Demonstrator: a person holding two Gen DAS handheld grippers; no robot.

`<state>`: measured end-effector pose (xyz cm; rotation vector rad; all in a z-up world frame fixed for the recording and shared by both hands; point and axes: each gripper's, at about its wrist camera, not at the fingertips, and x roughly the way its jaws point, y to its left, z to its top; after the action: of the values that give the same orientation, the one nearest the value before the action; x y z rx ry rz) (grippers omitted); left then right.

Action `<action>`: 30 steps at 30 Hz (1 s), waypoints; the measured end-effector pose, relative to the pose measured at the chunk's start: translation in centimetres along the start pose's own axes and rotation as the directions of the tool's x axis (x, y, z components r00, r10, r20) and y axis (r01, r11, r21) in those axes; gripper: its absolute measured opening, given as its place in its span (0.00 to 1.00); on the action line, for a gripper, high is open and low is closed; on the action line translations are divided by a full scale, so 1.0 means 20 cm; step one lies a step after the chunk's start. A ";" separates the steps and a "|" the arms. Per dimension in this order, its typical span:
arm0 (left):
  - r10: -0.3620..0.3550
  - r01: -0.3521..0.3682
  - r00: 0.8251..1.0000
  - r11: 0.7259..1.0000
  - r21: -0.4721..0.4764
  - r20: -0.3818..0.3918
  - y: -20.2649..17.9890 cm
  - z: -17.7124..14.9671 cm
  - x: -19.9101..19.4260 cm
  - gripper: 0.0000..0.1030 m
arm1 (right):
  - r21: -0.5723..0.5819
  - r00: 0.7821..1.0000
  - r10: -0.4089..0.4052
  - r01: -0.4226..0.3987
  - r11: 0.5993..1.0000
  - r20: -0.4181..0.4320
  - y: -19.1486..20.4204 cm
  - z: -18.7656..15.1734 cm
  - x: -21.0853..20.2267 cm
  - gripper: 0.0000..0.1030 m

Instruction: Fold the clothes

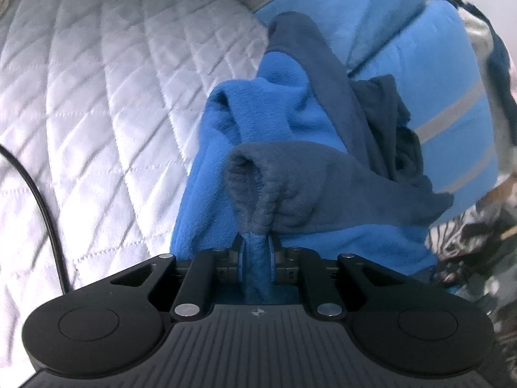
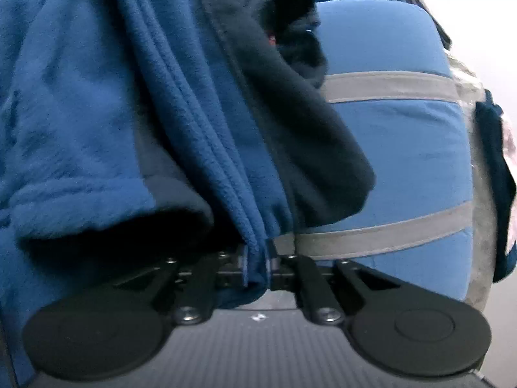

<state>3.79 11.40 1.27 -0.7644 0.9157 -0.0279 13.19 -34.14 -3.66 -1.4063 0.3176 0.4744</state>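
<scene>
Gripper bodies, two, one per view, are filling the 6 o'clock edge of each frame.

Left gripper (image 1: 257,255): fingers are standing narrow, pinching a bunched fold of the blue fleece garment (image 1: 278,103) where its navy cuff (image 1: 290,181) is gathering just ahead of the pads.

Right gripper (image 2: 257,258): fingers are likewise standing narrow, clamping a stitched hem of the same garment (image 2: 80,97), which is hanging from 12 o'clock down into the jaws.

Garments, one counted: bright blue fleece with navy trim, lying draped between both grippers.

Pillows, one: blue pillow (image 2: 404,148) with two grey stripes, sitting at 2 to 3 o'clock in both views, behind the garment.

Left view alone is showing: one white quilted bedcover (image 1: 113,80) spreading from 9 to 11 o'clock, one black cable (image 1: 48,226) crossing it at 8 o'clock, and a zebra-patterned cloth (image 1: 452,236) at 4 o'clock.

Right view alone is showing the garment's dark lining (image 2: 310,148) close up.
</scene>
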 end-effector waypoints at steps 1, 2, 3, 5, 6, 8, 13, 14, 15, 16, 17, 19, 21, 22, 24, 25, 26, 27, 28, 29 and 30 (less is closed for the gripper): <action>0.001 -0.001 1.000 1.000 0.013 0.006 -0.01 0.00 -0.01 0.12 | 0.029 1.000 -0.021 0.021 0.999 0.002 -0.02 0.01 0.00 0.17; 0.002 -0.002 1.000 1.000 0.026 0.012 -0.02 0.00 -0.02 0.12 | 0.062 0.999 -0.038 0.037 0.997 0.004 -0.03 0.01 0.00 0.17; 0.001 -0.002 1.000 0.999 0.038 0.017 -0.02 0.00 -0.02 0.12 | 0.095 0.998 -0.055 0.054 0.994 0.005 -0.05 0.01 -0.01 0.17; -0.005 0.004 1.000 0.998 0.055 0.021 -0.03 0.00 -0.04 0.12 | 0.143 0.997 -0.073 0.072 0.987 0.004 -0.06 0.01 -0.02 0.17; 0.000 0.000 1.000 0.999 0.054 0.016 -0.03 0.00 -0.03 0.12 | 0.143 0.998 -0.064 0.063 0.988 0.002 -0.05 0.01 -0.03 0.17; 0.008 -0.009 1.000 0.999 0.052 0.006 -0.02 0.00 -0.01 0.13 | 0.137 0.999 -0.043 0.043 0.990 -0.004 -0.02 0.01 -0.03 0.17; 0.030 -0.029 0.999 0.998 0.049 -0.018 0.00 0.00 0.03 0.15 | 0.154 0.999 -0.021 0.026 0.988 -0.036 0.05 -0.02 -0.03 0.47; 0.035 -0.033 0.999 0.998 0.048 -0.023 0.01 0.01 0.03 0.15 | 0.169 0.999 -0.023 0.030 0.985 -0.041 0.06 -0.03 -0.04 0.53; 0.039 -0.038 0.999 0.998 0.048 -0.028 0.01 0.01 0.04 0.15 | 0.204 0.999 -0.019 0.028 0.979 -0.043 0.04 -0.04 -0.05 0.63; 0.042 -0.040 0.999 0.998 0.047 -0.031 0.02 0.01 0.05 0.16 | 0.268 0.999 0.001 0.010 0.963 -0.041 0.00 -0.06 -0.07 0.63; 0.043 -0.042 0.999 0.998 0.046 -0.033 0.02 0.01 0.05 0.16 | 0.352 0.998 0.036 -0.019 0.936 -0.043 -0.05 -0.09 -0.09 0.63; 0.048 -0.047 0.998 0.998 0.046 -0.034 0.01 0.01 0.06 0.16 | 0.553 0.990 0.135 -0.097 0.827 -0.029 -0.18 -0.17 -0.10 0.62; 0.056 -0.055 0.998 0.997 0.049 -0.034 0.01 0.00 0.06 0.16 | 0.775 0.961 0.270 -0.210 0.596 0.052 -0.32 -0.28 -0.11 0.62; 0.060 -0.058 0.998 0.997 0.051 -0.033 0.01 0.00 0.06 0.16 | 0.852 0.934 0.336 -0.273 0.447 0.122 -0.38 -0.34 -0.10 0.64; 0.064 -0.062 0.997 0.997 0.055 -0.030 0.00 0.00 0.07 0.16 | 0.912 0.860 0.433 -0.373 0.171 0.270 -0.44 -0.45 -0.06 0.64; 0.065 -0.064 0.997 0.996 0.055 -0.029 0.00 0.00 0.07 0.16 | 0.914 0.824 0.465 -0.400 0.071 0.324 -0.44 -0.48 -0.04 0.67; 0.066 -0.064 0.997 0.996 0.056 -0.029 0.01 0.00 0.07 0.16 | 0.907 0.792 0.487 -0.421 -0.002 0.369 -0.42 -0.49 -0.01 0.70; 0.065 -0.063 0.997 0.996 0.056 -0.029 0.01 0.00 0.07 0.16 | 0.895 0.759 0.504 -0.441 -0.068 0.412 -0.41 -0.51 0.02 0.73; 0.063 -0.061 0.998 0.997 0.054 -0.029 0.01 -0.01 0.08 0.16 | 0.884 0.734 0.513 -0.452 -0.118 0.444 -0.39 -0.51 0.04 0.75; 0.060 -0.058 0.998 0.997 0.052 -0.030 0.01 0.00 0.08 0.16 | 0.879 0.725 0.514 -0.453 -0.147 0.459 -0.37 -0.49 0.07 0.75; 0.058 -0.056 0.998 0.997 0.050 -0.032 0.01 0.00 0.08 0.16 | 0.878 0.721 0.511 -0.448 -0.170 0.467 -0.36 -0.48 0.09 0.75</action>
<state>4.64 11.03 -0.03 -0.6937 0.9647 -0.0125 18.87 -44.02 0.24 0.2623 1.0499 0.6364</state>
